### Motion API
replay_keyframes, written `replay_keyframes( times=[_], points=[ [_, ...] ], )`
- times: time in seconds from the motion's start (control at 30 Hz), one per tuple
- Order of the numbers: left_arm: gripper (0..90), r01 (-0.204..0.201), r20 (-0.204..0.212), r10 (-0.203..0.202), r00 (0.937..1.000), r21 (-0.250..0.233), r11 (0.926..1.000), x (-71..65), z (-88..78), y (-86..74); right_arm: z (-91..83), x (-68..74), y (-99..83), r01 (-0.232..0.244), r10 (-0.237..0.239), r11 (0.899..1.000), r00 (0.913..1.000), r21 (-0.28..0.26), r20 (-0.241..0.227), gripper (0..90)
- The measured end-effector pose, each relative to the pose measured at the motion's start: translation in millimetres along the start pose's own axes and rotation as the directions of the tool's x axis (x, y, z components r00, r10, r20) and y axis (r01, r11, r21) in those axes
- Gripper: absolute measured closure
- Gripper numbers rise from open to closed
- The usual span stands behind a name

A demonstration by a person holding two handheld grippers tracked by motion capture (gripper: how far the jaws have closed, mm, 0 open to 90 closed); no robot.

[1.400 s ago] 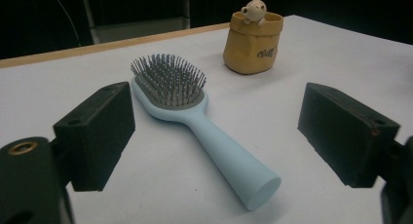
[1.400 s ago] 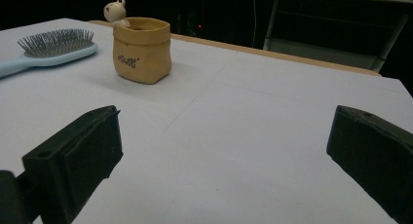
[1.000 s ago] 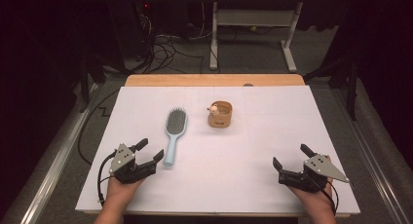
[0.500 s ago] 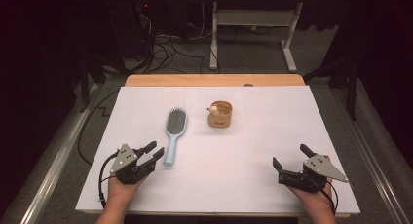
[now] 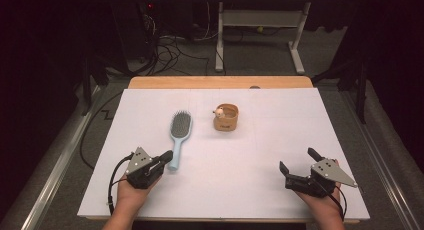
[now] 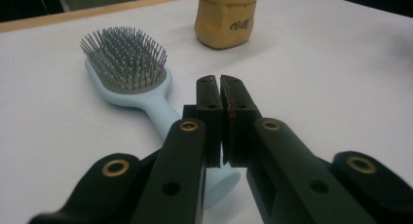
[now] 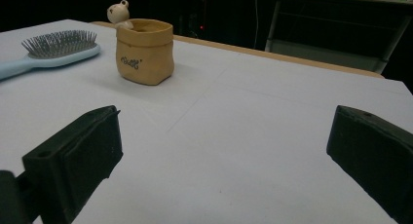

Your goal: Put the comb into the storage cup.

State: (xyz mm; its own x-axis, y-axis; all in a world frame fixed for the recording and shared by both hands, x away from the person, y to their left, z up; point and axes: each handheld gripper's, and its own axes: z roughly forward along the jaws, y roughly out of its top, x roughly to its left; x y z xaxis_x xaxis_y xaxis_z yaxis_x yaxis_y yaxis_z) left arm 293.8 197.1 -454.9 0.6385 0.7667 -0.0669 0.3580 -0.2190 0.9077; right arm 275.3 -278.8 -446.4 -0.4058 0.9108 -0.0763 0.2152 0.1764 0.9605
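My left gripper [image 5: 166, 155], jaws just closed together on nothing, sits above the handle end of the light-blue plastic hairbrush [image 5: 179, 131].
The brush lies left of centre on the white table [image 5: 260, 155]; my right gripper [image 5: 300, 160] rests wide apart near the front right corner.

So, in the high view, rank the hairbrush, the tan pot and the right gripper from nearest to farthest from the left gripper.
1. Hairbrush: its handle end lies right beside the shut left gripper.
2. Tan pot: farther up the table, toward the middle.
3. Right gripper: across the table near the front edge, jaws open.
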Motion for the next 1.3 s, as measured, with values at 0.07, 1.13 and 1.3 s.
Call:
replay_keyframes(
  times=[0.07,1.13,1.3],
  points=[
    [90.0,0.016,0.006,-0.016,0.9999,0.004,0.9999,0.0,1.4,0.6,0.0,0.1,0.1,-0.001,0.001,1.0,1.0,-0.003,-0.001,0.2],
    [90.0,-0.087,-0.047,0.108,0.9931,0.331,0.9397,-31.9,47.4,-2.5,0.3,1.4,0.5,0.004,-0.004,1.0,1.0,-0.002,-0.003,0.2],
    [90.0,-0.077,-0.057,0.103,0.9931,0.341,0.9369,-30.3,46.1,-3.1,0.0,0.9,0.4,0.002,-0.002,1.0,1.0,-0.003,-0.002,0.2]
  ],
)
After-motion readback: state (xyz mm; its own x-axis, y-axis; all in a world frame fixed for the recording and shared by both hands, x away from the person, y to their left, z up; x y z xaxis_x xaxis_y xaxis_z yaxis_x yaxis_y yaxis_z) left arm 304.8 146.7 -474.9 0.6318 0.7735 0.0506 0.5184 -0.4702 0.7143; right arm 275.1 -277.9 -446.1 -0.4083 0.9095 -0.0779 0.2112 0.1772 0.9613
